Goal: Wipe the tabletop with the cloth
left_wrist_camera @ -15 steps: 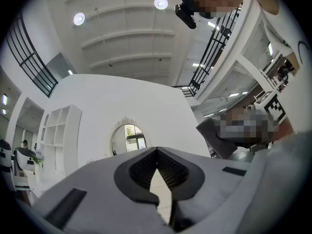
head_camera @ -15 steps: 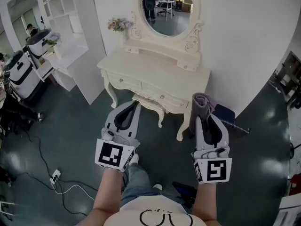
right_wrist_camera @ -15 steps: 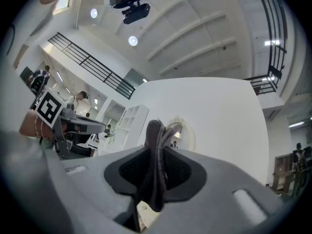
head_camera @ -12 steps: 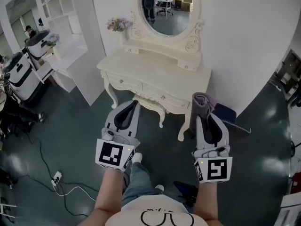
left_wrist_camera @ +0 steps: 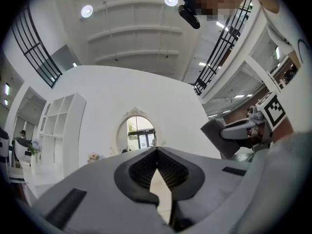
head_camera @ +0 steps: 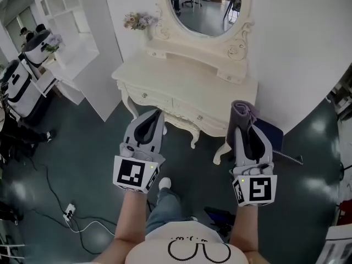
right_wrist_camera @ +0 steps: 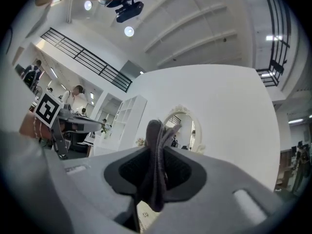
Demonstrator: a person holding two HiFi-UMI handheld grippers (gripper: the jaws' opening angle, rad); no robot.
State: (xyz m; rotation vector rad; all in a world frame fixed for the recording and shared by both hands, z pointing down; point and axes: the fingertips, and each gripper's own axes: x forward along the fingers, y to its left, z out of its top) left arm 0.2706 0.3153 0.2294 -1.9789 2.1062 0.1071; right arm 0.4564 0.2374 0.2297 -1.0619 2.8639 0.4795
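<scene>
A cream dressing table (head_camera: 192,84) with an oval mirror (head_camera: 206,7) stands against the white wall ahead of me. My right gripper (head_camera: 242,121) is shut on a folded grey cloth (head_camera: 241,113), held in the air near the table's front right corner. The cloth (right_wrist_camera: 156,160) stands upright between the jaws in the right gripper view. My left gripper (head_camera: 151,121) is shut with nothing in it, hanging before the table's front drawers. Its tips (left_wrist_camera: 156,151) meet in the left gripper view, with the right gripper and cloth (left_wrist_camera: 219,135) off to the right.
A small flower bunch (head_camera: 137,21) sits at the table's back left corner. White shelving (head_camera: 71,43) stands to the left, with carts (head_camera: 22,87) beyond. A cable and power strip (head_camera: 69,209) lie on the dark floor. A dark blue object (head_camera: 269,133) leans by the wall at right.
The view has moved closer to the dressing table, which now looks larger. Both grippers keep their pose, the right still holding the cloth.
</scene>
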